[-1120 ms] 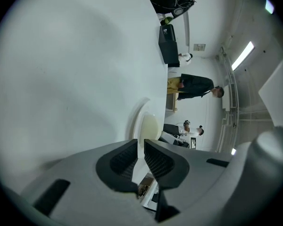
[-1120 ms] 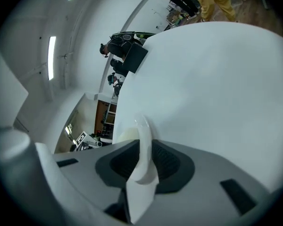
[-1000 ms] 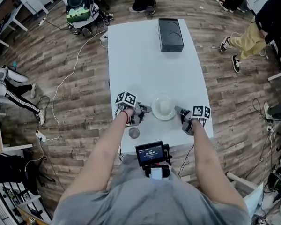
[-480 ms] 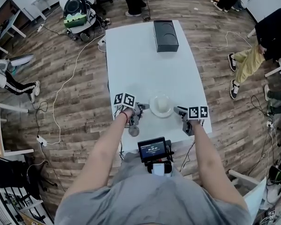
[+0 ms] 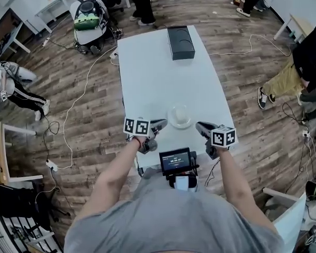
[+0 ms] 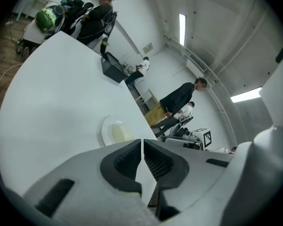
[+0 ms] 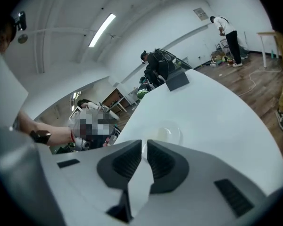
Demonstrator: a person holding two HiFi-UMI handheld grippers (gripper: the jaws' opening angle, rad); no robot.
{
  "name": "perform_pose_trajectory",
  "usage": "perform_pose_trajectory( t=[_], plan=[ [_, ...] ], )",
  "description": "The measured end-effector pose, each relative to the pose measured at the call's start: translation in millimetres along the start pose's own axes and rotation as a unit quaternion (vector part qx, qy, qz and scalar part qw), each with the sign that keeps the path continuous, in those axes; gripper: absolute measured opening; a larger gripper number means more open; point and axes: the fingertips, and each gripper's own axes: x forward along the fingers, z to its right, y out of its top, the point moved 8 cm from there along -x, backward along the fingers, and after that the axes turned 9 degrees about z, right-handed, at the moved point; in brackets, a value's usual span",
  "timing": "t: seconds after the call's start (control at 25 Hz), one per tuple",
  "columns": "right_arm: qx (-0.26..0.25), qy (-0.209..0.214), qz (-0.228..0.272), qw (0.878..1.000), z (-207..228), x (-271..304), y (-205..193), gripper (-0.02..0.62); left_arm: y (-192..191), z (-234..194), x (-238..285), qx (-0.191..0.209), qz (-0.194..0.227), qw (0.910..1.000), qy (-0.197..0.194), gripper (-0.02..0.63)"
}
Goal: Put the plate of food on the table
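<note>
A clear plate (image 5: 180, 116) with pale food rests on the white table (image 5: 163, 73), close to its near edge. My left gripper (image 5: 164, 124) sits just left of the plate, apart from it, jaws shut on nothing. The right gripper (image 5: 199, 126) hovers to the plate's right, also shut and empty. In the left gripper view the plate (image 6: 114, 132) lies just beyond the closed jaws of the left gripper (image 6: 142, 144). In the right gripper view the plate (image 7: 167, 134) lies ahead of the right gripper (image 7: 145, 146).
A black box (image 5: 180, 42) stands at the table's far end, also in the left gripper view (image 6: 112, 68) and the right gripper view (image 7: 178, 80). People stand beyond the table and at right (image 5: 305, 62). Cables (image 5: 79, 88) trail over the wooden floor at left.
Both grippers have drawn back a little toward the table's near edge. The plate stays where it was on the table. The head camera has pulled back.
</note>
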Motion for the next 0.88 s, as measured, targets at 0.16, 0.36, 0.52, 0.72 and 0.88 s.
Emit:
perform_pose_trajectory(
  t=[0.16,0.36,0.52,0.72,0.88],
  plan=[
    [-0.053,0.009,0.010,0.999,-22.7,-20.8,-9.5,0.048,-11.7,21.4,-12.8,0.081,0.013,0.9966,-0.008,0.028],
    [-0.100,0.018,0.022,0.995,-46.6,-45.1,-21.8,0.048,-23.4,48.7,-30.0,0.157,0.045,0.9865,-0.016,0.028],
    [-0.084,0.026,0.050,0.995,-57.0,-58.9,-23.6,0.048,-31.8,63.4,-41.7,0.191,0.073,0.9788,-0.013,0.028],
    [-0.093,0.036,0.078,0.992,-68.7,-73.8,-19.5,0.049,-40.2,79.9,-52.2,0.212,0.106,0.9715,-0.009,0.029],
    [-0.106,0.036,0.103,0.988,-77.7,-86.9,-20.8,0.049,-50.3,92.7,-63.9,0.239,0.118,0.9638,-0.006,0.029]
  ],
)
